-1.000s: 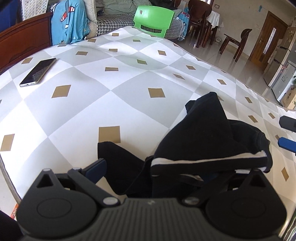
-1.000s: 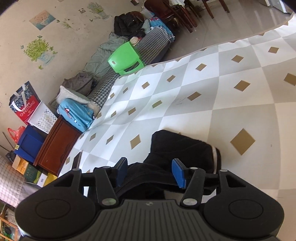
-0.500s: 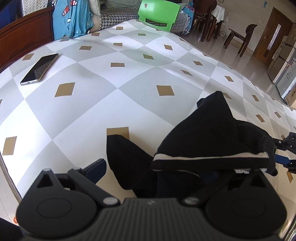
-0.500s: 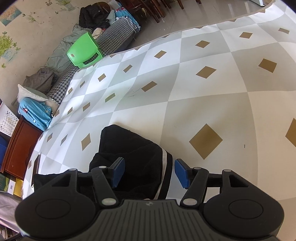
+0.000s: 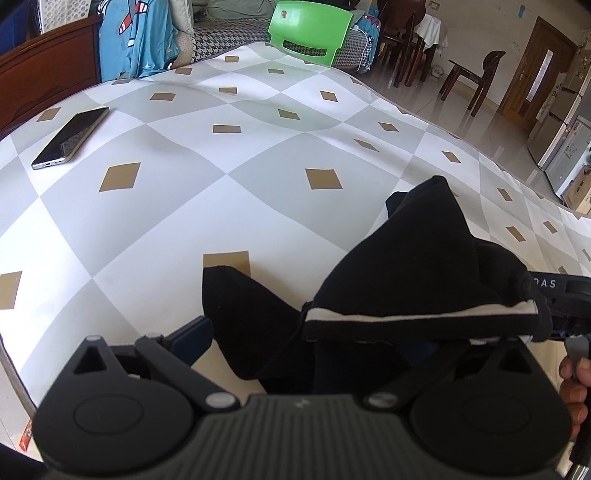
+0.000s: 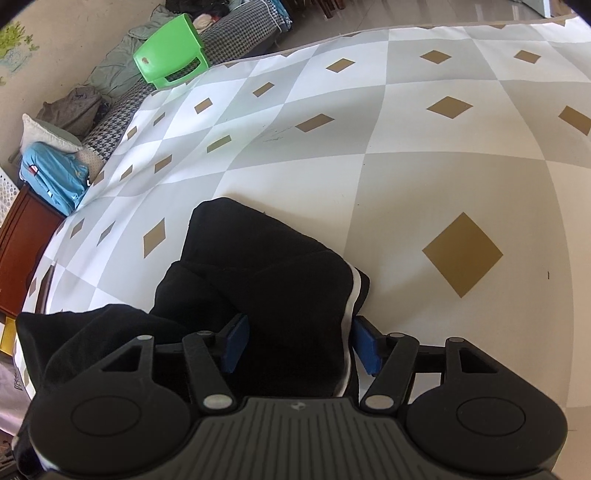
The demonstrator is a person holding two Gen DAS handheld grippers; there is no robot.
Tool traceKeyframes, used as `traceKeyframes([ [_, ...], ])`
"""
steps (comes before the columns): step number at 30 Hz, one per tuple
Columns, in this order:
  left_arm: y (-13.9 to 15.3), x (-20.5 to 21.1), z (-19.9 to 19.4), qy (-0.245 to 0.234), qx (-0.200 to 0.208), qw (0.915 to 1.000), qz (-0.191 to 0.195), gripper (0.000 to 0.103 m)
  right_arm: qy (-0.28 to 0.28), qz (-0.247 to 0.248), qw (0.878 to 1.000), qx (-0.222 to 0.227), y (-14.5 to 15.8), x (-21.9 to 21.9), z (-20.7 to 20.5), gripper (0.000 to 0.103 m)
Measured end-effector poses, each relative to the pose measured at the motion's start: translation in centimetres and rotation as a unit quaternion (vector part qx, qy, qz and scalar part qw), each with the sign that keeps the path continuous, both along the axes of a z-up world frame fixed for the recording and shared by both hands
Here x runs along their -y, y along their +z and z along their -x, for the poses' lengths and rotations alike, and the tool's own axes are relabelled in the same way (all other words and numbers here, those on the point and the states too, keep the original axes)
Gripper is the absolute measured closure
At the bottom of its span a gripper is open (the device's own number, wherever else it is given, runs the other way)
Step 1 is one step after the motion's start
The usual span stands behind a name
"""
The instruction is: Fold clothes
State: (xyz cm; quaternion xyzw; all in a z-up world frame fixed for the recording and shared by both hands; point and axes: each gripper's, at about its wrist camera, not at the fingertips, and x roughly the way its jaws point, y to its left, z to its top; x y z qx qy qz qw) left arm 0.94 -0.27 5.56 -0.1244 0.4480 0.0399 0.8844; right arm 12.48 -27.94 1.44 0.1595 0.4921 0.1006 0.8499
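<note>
A black garment [image 5: 399, 266] with a white stripe lies bunched on the diamond-patterned cloth near the table's front edge. My left gripper [image 5: 306, 343] stands open and wide. Its left pad [image 5: 192, 339] is bare, and the striped fold drapes over the hidden right finger. In the right wrist view the same garment [image 6: 273, 266] fills the gap of my right gripper [image 6: 299, 345]. Its jaws are closing, the blue pads [image 6: 236, 341] flanking the striped folded edge. The frame of that right tool [image 5: 565, 291] and a hand [image 5: 576, 373] show at the left view's right edge.
A phone [image 5: 70, 138] lies at the table's far left. Behind the table stand a green plastic chair [image 5: 310, 31], a sofa piled with clothes [image 6: 110, 66], a wooden cabinet [image 5: 48, 81] and dark wooden chairs [image 5: 476, 77]. Patterned tablecloth [image 6: 424, 147] stretches wide beyond the garment.
My right gripper has come down onto the garment, so the striped fold now sits between its pads. It shows closer at the left view's right edge. The left gripper has barely moved.
</note>
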Motion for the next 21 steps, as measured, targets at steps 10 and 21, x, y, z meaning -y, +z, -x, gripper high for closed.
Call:
traceKeyframes([
  [10, 0.6, 0.0, 0.2, 0.003, 0.017, 0.9997, -0.018, 0.012, 0.026, -0.055, 0.998, 0.027, 2.3, -0.1, 1.6, 0.093],
  [21, 2.3, -0.5, 1.2, 0.019, 0.046, 0.9979, -0.041, 0.022, 0.020, -0.136, 0.983, 0.120, 9.8, 2.7, 6.1, 0.093],
])
